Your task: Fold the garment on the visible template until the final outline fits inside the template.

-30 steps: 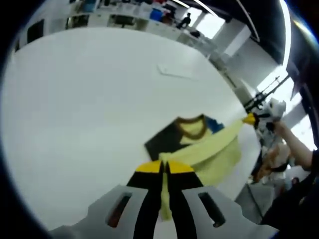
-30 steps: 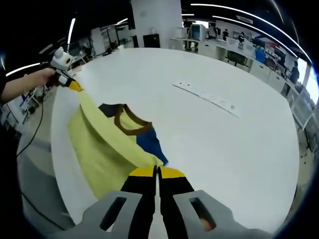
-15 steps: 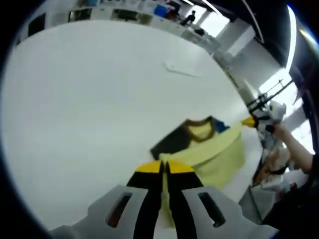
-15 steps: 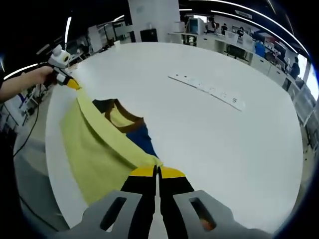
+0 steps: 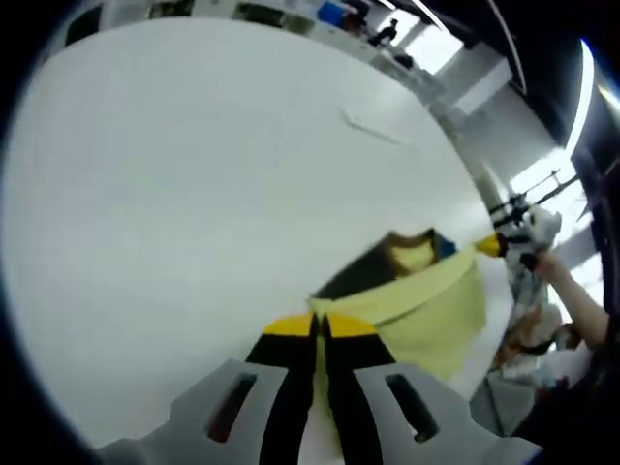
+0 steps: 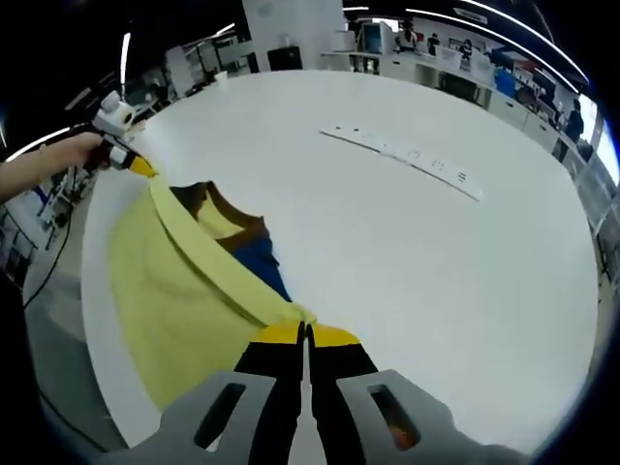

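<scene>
A yellow garment [image 5: 426,310] with a brown collar [image 5: 407,242], a dark sleeve [image 5: 354,279] and a blue sleeve [image 5: 445,248] lies partly on the white table, its hem stretched taut between both grippers. My left gripper [image 5: 321,325] is shut on one hem corner. My right gripper [image 6: 305,332] is shut on the other corner of the yellow garment [image 6: 165,291]. In the left gripper view the right gripper [image 5: 494,244] shows at the far right, held by a hand. In the right gripper view the left gripper [image 6: 136,163] shows at the upper left. The brown collar [image 6: 221,205] and blue sleeve [image 6: 260,262] lie beyond the raised hem.
A long white strip with dark marks [image 6: 402,152] lies on the round white table [image 6: 436,271], farther out; it appears as a thin strip [image 5: 373,126] in the left gripper view. The table edge [image 6: 92,320] runs under the garment. Desks and shelves stand in the background.
Both grippers keep hold of the hem and have carried it further over the shirt toward the collar; more yellow cloth now hangs on the near side and less of the blue and dark sleeves shows.
</scene>
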Motion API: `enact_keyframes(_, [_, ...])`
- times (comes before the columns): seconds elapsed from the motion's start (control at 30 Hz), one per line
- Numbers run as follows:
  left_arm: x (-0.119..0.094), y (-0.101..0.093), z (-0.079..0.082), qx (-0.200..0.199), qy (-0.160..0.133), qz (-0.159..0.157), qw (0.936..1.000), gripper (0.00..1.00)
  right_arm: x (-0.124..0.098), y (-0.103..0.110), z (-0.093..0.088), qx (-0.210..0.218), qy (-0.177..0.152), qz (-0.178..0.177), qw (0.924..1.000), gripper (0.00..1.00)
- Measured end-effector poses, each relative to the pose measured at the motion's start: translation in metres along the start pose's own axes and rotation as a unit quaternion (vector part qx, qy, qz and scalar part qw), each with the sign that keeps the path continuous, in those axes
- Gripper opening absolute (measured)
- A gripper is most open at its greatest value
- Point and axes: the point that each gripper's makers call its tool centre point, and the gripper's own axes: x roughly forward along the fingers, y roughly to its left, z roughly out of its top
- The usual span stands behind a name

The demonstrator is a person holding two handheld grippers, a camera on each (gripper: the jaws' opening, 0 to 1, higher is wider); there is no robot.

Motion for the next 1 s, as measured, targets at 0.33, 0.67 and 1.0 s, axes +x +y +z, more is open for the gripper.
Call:
enact_keyframes(0.33, [0.015, 0.011, -0.002, -0.006, 0.016, 0.003, 0.9999, 0.0, 0.012, -0.004, -0.007, 0.01, 0.011, 0.004, 0.9999, 0.02])
enact_keyframes(0.67, [0.025, 0.018, -0.004, -0.01, 0.025, 0.005, 0.9996, 0.0, 0.021, -0.005, -0.012, 0.011, 0.021, 0.008, 0.9997, 0.02])
enact_keyframes(1.0, [0.027, 0.02, -0.002, -0.009, 0.024, 0.001, 0.9997, 0.0, 0.025, -0.006, -0.014, 0.011, 0.024, 0.01, 0.9996, 0.02])
